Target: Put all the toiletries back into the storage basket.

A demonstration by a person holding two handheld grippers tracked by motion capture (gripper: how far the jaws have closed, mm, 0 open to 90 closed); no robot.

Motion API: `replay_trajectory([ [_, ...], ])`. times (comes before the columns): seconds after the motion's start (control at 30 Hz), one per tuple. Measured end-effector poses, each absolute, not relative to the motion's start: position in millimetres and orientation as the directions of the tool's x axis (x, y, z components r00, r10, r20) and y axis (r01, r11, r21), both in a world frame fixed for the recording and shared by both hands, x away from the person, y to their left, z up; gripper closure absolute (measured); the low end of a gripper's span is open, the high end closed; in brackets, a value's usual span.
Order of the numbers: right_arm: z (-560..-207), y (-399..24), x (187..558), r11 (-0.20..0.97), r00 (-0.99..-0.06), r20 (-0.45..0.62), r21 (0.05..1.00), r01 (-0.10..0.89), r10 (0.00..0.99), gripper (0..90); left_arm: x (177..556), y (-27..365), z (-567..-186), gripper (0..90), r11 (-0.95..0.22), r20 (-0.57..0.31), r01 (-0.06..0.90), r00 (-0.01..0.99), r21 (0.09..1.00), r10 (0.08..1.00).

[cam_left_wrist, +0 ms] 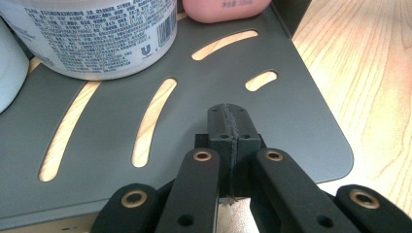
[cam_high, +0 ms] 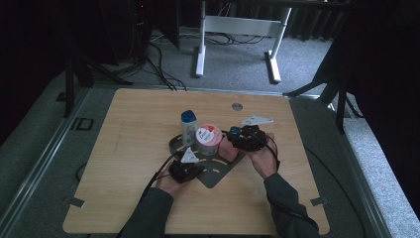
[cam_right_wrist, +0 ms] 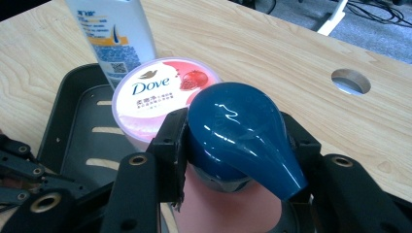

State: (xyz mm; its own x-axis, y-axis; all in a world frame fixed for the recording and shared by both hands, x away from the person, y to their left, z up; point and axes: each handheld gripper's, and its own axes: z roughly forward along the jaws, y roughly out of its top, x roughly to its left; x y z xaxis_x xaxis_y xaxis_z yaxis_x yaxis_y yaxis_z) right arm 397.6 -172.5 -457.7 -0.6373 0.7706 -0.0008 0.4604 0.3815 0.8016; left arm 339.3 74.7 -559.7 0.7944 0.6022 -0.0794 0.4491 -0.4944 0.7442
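1. On the dark grey slotted tray [cam_high: 218, 174], near the middle of the wooden table [cam_high: 129, 148], the right gripper [cam_right_wrist: 233, 145] is pinching a pink bottle [cam_right_wrist: 228, 208] by its neck, just under its glossy dark blue pump head [cam_right_wrist: 238, 131]; the jaws are pressing on either side of the pump; the nozzle is pointing toward the camera in the right gripper view.
2. Seen from the high view, the pink bottle [cam_high: 228, 148] is standing on the tray's right part, just beside the round tub; its body is showing as a pale pink, rounded shape.
3. Just beside it, the Dove tub [cam_right_wrist: 155, 97] is sitting on the tray, its white-and-pink lid showing a pomegranate picture; behind the tub, a white bottle [cam_high: 188, 128] with a blue cap is standing upright.
4. At the tray's near edge, the left gripper [cam_left_wrist: 228, 121] is resting over the grey metal with its jaws pressed together and nothing between them; long curved slots are showing the wood beneath.
5. Beyond those jaws, in the left gripper view, the tub's white printed side and the pink bottle's base are standing side by side.
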Motion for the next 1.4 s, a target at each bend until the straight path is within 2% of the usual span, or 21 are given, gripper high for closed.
replay_trajectory([
  [0.37,-458.9,-176.3,407.4,0.378,-0.641,-0.002,0.809,0.450,0.768,53.4,339.3,74.7,-559.7,90.0,-0.495,-0.079,0.449,0.795,0.744,0.602],
  [0.83,-462.2,-183.7,418.9,0.411,-0.721,-0.018,0.831,0.374,0.693,53.4,339.4,74.8,-559.7,90.0,-0.496,-0.078,0.448,0.795,0.744,0.601],
  [1.27,-464.8,-189.9,417.4,0.406,-0.734,-0.006,0.836,0.368,0.679,52.6,339.3,74.7,-559.7,90.0,-0.495,-0.079,0.449,0.794,0.744,0.602],
  [1.33,-465.4,-189.8,416.7,0.405,-0.733,-0.007,0.837,0.368,0.680,51.9,339.3,74.7,-559.7,90.0,-0.494,-0.080,0.449,0.794,0.744,0.603],
  [1.4,-465.8,-191.2,417.3,0.402,-0.738,0.016,0.831,0.385,0.674,46.3,339.3,74.7,-559.7,90.0,-0.494,-0.080,0.450,0.794,0.744,0.603],
])
